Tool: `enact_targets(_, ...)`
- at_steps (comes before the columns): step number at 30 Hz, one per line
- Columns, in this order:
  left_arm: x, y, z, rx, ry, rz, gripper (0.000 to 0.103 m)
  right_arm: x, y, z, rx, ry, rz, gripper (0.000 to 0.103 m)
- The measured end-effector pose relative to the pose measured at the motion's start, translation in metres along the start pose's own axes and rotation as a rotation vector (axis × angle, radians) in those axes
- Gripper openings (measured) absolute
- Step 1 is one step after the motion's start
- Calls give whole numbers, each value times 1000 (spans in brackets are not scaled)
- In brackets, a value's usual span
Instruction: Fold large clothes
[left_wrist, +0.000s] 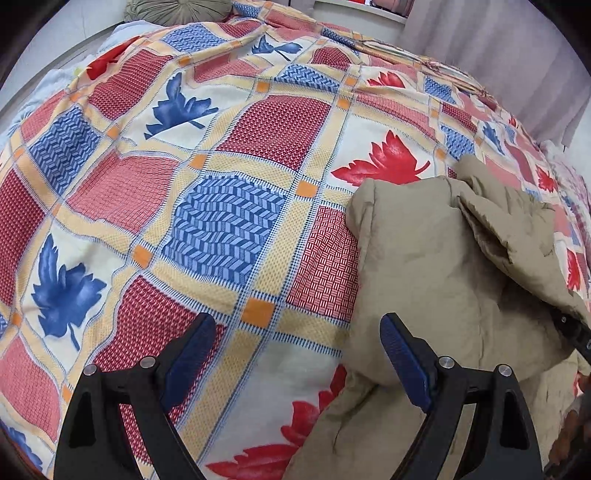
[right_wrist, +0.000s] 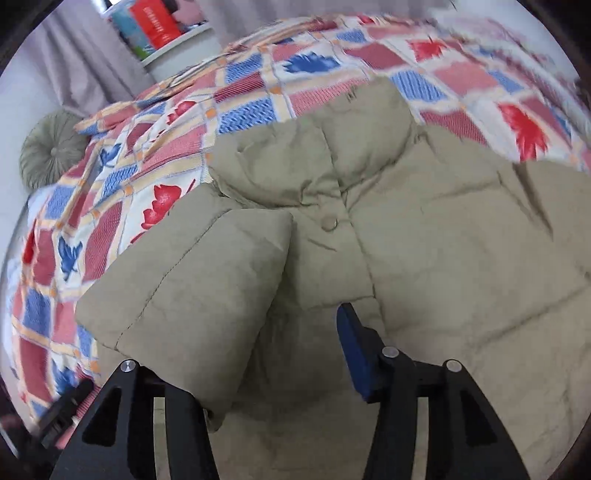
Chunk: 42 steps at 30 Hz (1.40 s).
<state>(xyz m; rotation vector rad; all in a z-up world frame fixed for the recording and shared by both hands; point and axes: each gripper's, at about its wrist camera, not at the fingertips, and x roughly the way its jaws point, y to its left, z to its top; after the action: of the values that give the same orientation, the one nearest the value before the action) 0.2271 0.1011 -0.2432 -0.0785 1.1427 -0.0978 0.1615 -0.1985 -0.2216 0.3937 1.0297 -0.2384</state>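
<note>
A khaki padded jacket (right_wrist: 424, 236) lies front up on the patterned bedspread (left_wrist: 229, 155), collar (right_wrist: 369, 122) at the far side. One sleeve (right_wrist: 207, 280) is folded in over the front. My right gripper (right_wrist: 295, 354) is open right above the jacket; the sleeve's end covers its left finger, and the right pad (right_wrist: 354, 354) shows. In the left wrist view the jacket's side (left_wrist: 443, 266) fills the right. My left gripper (left_wrist: 299, 354) is open and empty at the jacket's left edge, its right finger over the fabric.
A round green cushion (right_wrist: 51, 151) lies at the bed's far left edge; it also shows in the left wrist view (left_wrist: 173, 9). A shelf with books (right_wrist: 159, 26) and grey curtains (left_wrist: 509, 62) stand behind the bed. The other gripper (right_wrist: 62, 413) shows low left.
</note>
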Motion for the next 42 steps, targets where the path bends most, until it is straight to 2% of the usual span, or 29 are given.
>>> enact_targets(4, 33, -23, 2, 63, 41, 76, 91, -3, 43, 0, -290, -66, -114, 56)
enact_targets(6, 42, -26, -2, 60, 44, 87, 92, -1, 46, 5, -296, -72, -94, 56)
enact_targets(8, 43, -26, -4, 49, 40, 70, 93, -1, 23, 15, -149, -53, 11, 56)
enact_targets(11, 44, -32, -2, 89, 37, 80, 93, 17, -34, 19, 177, 33, 160, 56)
enact_targets(14, 46, -35, -2, 123, 37, 91, 93, 38, -97, 1, 522, 124, 312, 56)
enact_targets(16, 44, -32, 0, 114, 50, 89, 93, 43, -124, -15, 690, 147, 391, 56)
enact_targets(18, 38, -25, 5, 92, 59, 78, 93, 35, -142, -28, 788, 135, 399, 58)
enact_targets(20, 26, -13, 12, 55, 35, 48, 93, 21, -150, -33, 817, 114, 373, 58)
enact_targets(22, 16, -3, 21, 21, 13, 35, 93, 6, -154, -33, 780, 105, 332, 58)
enact_targets(24, 11, 5, 34, -7, -2, 36, 93, -6, -152, -24, 689, 85, 299, 58)
enact_targets(28, 13, -7, 58, -12, -40, 31, 93, -11, -142, 8, 518, 25, 228, 58)
enact_targets(30, 21, -25, 60, 19, -40, 25, 93, -4, -126, 25, 409, 40, 225, 39)
enact_targets(31, 29, -36, 58, 49, -35, 47, 93, 2, -115, 32, 333, 62, 213, 25)
enact_targets(33, 47, -52, 51, 107, -24, 136, 93, 18, -94, 38, 198, 85, 164, 20)
enact_targets(34, 55, -54, 47, 111, -13, 155, 93, 24, -91, 35, 163, 90, 119, 18)
enact_targets(36, 68, -50, 41, 98, 2, 160, 98, 41, -102, 26, 202, 124, 57, 15)
enact_targets(37, 72, -48, 41, 98, -1, 174, 103, 47, -112, 19, 255, 143, 61, 7)
enact_targets(39, 75, -45, 46, 106, 6, 175, 103, 53, -128, 1, 332, 154, 117, 4)
enact_targets(42, 63, -43, 53, 120, -3, 212, 103, 50, -132, -3, 271, 141, 127, 1)
